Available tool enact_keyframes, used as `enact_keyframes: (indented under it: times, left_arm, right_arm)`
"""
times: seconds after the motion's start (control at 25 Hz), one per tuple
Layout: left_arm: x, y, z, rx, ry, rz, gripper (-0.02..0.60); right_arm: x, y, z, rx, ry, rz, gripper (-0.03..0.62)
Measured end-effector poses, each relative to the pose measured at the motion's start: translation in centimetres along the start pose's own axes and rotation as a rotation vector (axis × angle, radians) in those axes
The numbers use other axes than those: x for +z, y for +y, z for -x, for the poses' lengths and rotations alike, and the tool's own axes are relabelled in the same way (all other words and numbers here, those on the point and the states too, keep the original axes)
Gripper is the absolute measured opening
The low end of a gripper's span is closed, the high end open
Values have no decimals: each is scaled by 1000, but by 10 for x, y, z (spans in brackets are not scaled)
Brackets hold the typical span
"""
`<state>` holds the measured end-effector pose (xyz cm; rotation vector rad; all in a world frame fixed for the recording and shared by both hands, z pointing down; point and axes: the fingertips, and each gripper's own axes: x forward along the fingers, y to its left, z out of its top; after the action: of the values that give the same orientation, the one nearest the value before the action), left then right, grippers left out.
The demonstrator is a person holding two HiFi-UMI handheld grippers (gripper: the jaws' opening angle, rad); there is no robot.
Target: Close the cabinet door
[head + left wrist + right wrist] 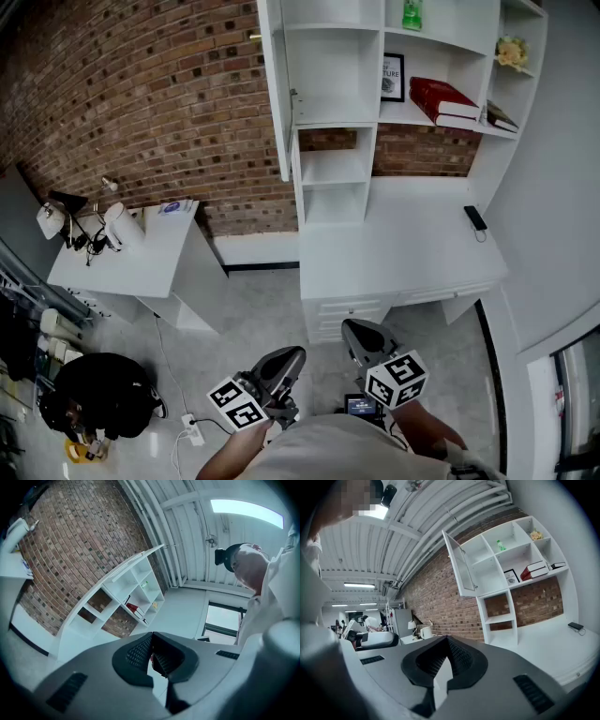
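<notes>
The white cabinet door [275, 94] stands open, swung out from the upper left compartment of the white shelf unit [337, 112]. In the right gripper view the door [459, 566] juts out to the left of the shelves. The shelf unit [126, 597] shows tilted in the left gripper view. My left gripper [292, 356] and right gripper [354, 328] are low over the floor in front of the desk, far from the door. The left gripper's [151, 634] jaws meet at the tips with nothing held. The right gripper [446, 638] also looks shut and empty.
A white desk [403, 244] with a black phone [475, 217] sits under the shelves, which hold red books [445, 98] and a green bottle [412, 14]. A side table [131, 267] stands at the left by the brick wall. A black bag [103, 394] lies on the floor.
</notes>
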<state>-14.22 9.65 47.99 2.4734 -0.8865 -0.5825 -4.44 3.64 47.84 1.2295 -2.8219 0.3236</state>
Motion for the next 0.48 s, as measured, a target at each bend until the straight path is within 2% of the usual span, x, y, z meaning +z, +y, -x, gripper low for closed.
enact_keyframes:
  times: [0.48]
  left_arm:
    - [-8,-4,-18,-6,7,2,8]
  right_arm:
    - [1,-17,7,0,8,12,26]
